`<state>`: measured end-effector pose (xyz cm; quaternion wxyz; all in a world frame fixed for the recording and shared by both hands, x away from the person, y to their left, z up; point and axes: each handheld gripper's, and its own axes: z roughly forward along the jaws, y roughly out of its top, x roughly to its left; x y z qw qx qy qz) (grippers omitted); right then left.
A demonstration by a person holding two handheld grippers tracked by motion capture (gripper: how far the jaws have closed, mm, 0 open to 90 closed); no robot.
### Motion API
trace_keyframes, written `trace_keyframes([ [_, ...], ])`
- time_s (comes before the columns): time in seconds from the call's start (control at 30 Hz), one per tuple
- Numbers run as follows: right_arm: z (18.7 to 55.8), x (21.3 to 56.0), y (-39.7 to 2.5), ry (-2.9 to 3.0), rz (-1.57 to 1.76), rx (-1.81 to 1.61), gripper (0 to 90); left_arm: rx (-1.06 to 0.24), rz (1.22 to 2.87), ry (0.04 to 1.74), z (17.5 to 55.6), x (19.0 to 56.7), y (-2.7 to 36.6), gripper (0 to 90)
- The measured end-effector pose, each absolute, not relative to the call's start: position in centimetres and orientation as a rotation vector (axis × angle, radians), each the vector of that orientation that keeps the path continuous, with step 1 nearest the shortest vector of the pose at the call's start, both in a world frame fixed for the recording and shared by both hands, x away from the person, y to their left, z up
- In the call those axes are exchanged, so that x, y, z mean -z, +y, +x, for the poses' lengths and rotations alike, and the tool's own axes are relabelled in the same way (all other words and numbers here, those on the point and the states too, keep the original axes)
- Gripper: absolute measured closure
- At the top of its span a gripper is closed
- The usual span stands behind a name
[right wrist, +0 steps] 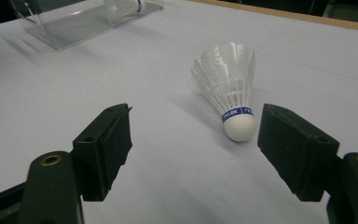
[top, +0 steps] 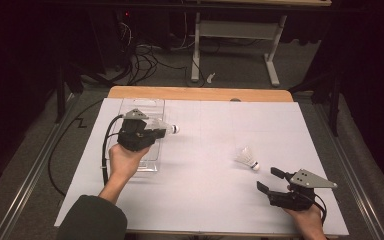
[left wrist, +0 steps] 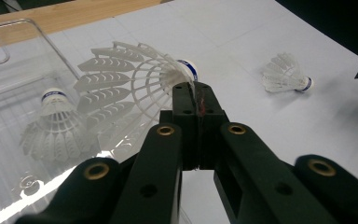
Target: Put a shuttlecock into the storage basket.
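My left gripper [top: 156,133] is shut on the skirt rim of a white plastic shuttlecock [top: 166,127], held over the right edge of a clear plastic tray [top: 145,162]. In the left gripper view the jaws [left wrist: 196,93] pinch the held shuttlecock [left wrist: 130,79], its cork pointing away. A second shuttlecock [left wrist: 56,126] stands cork-up inside the tray [left wrist: 28,23]. A third, feathered shuttlecock [top: 247,159] lies on its side on the white table. My right gripper [top: 268,179] is open just short of it. The right gripper view has this shuttlecock [right wrist: 228,88] ahead of the open jaws [right wrist: 198,128], cork toward me.
The white sheet [top: 205,190] covers the table, with a wooden edge [top: 200,93] at the far side. Beyond it, the floor holds cables and a desk frame [top: 230,45]. The tray [right wrist: 74,28] lies far off to the right gripper's upper left.
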<state>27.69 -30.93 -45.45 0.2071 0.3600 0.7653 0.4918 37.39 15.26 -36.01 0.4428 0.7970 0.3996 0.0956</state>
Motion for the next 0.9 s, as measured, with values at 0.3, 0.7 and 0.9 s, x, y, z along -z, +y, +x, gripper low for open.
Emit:
trace_keyframes([
  [0.3, 27.7, 45.4, -30.9, 2.131, 1.005, -1.368, 26.2, -0.261, 1.947, 1.02, 37.2, 35.9, 16.4, 89.7],
  [0.7, 27.7, 45.4, -31.0, 2.13, 1.007, -1.37, 26.2, -0.288, 1.93, 1.058, 37.1, 35.9, 17.8, 89.7],
  [0.9, 27.7, 45.4, -31.0, 2.13, 1.007, -1.369, 26.2, -0.307, 1.917, 1.081, 37.1, 35.9, 18.5, 89.7],
])
